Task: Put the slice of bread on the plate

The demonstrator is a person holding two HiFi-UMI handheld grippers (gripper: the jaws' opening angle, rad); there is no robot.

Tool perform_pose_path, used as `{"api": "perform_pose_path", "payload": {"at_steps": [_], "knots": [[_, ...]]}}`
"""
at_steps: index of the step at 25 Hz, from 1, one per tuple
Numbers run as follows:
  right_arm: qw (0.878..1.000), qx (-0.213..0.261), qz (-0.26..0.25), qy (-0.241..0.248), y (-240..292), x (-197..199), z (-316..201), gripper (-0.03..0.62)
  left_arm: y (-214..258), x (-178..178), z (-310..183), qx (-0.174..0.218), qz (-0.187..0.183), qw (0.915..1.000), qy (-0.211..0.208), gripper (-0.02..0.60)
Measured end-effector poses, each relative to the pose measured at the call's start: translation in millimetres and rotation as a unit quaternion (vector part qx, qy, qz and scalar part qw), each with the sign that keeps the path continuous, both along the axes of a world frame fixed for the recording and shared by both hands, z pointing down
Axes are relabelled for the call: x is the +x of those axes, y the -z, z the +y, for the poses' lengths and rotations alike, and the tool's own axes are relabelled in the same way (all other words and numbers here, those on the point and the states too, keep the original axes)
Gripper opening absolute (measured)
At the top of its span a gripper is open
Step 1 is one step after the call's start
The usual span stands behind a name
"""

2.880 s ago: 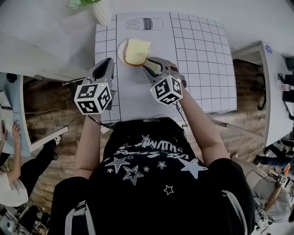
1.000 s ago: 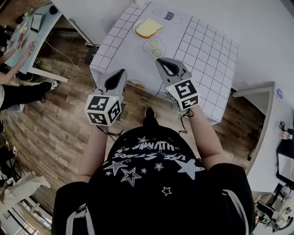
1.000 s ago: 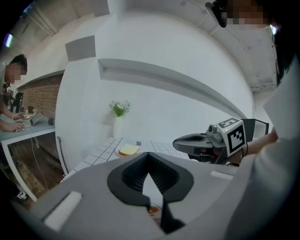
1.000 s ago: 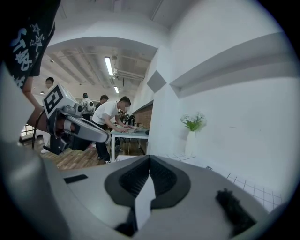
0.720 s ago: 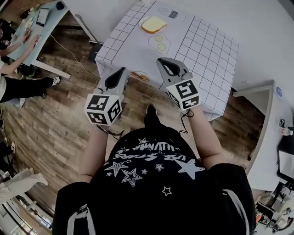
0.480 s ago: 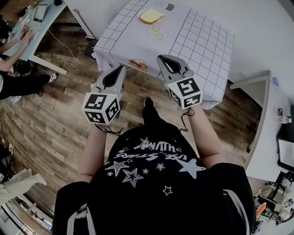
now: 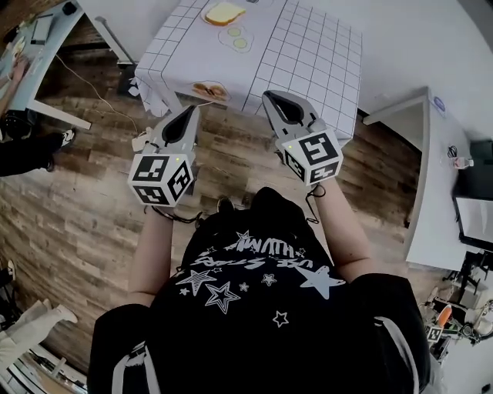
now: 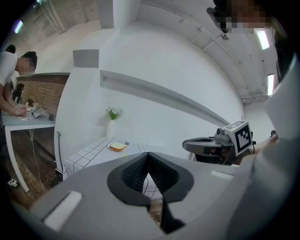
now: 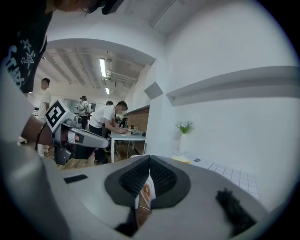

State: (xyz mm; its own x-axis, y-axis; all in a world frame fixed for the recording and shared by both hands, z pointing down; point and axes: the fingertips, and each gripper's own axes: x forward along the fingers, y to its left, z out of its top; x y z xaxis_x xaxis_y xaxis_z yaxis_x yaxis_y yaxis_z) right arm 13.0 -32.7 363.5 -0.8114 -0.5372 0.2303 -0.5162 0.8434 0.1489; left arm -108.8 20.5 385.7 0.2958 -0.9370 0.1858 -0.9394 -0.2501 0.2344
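Note:
The slice of bread (image 7: 225, 12) lies on a small white plate (image 7: 208, 17) at the far side of the grid-patterned table (image 7: 308, 54). In the left gripper view the bread (image 8: 117, 146) sits well ahead, beside a vase of flowers (image 8: 111, 123). My left gripper (image 7: 189, 112) and right gripper (image 7: 272, 97) hang side by side over the wooden floor, short of the table's near edge. Both are shut with nothing between the jaws. From the left gripper (image 8: 149, 155) the right one shows at the right; the right gripper (image 9: 150, 158) has the left one at its left.
Food pictures are printed on the tablecloth (image 7: 235, 38), one on its front overhang (image 7: 209, 90). A desk (image 7: 35, 35) stands at the left and a white table (image 7: 431, 169) at the right. People work at a desk (image 9: 110, 119) in the background. Wooden floor lies below.
The view has backed away from the table, which now sits smaller and higher in the head view. Both grippers came back with it, shut and empty; the bread stays on the plate.

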Motion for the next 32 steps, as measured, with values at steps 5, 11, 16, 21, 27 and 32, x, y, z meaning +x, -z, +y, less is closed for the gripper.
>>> {"api": "perform_pose_path", "payload": {"at_steps": [5,11,16,21,27,32], "knots": [[1.000,0.015,-0.004,0.005,6,8,10,0.014,1,12,11,0.007,-0.006,0.9999,0.005,0.009],[1.000,0.024,-0.008,0.012,14,39,18,0.014,11,50,15,0.017,-0.015,0.9997,0.007,0.009],[1.000,0.017,-0.020,0.010,16,84,24,0.014,17,89,26,0.013,-0.024,0.9995,0.013,0.009],[0.999,0.016,-0.029,-0.004,9,134,37,0.014,13,125,48,0.016,-0.027,0.9993,0.022,0.009],[0.999,0.006,-0.038,-0.011,10,180,60,0.014,19,164,72,0.015,-0.038,0.9988,0.029,0.009],[0.999,0.001,-0.038,-0.006,6,213,41,0.014,20,208,46,0.017,-0.037,0.9989,0.020,0.009]]}}
